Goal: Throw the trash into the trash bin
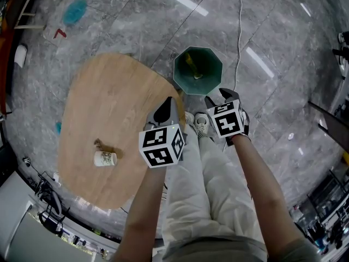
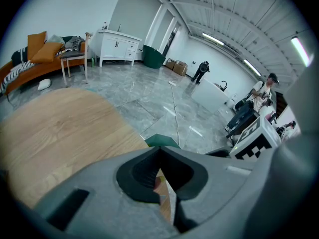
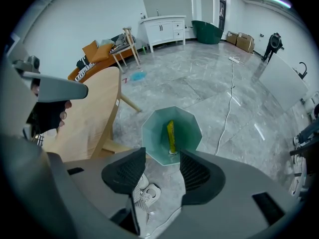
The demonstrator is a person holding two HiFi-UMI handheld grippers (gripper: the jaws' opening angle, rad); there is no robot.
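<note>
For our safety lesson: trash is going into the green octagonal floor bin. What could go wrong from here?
1. The white paper cup seems to lie on its side on the oval wooden table; it could roll away when gripped.
2. The green octagonal bin stands close to the person's shoes; a step might tip it.
3. A white cable trails over the floor beside the bin, a possible trip hazard.

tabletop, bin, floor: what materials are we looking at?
Tabletop: wood or wood veneer, matte; light grain lines show.
Bin: probably plastic; green, smooth faceted walls with a slight sheen.
Floor: polished grey stone or marble-look tile; veining, seams and mirrored ceiling lights.
</note>
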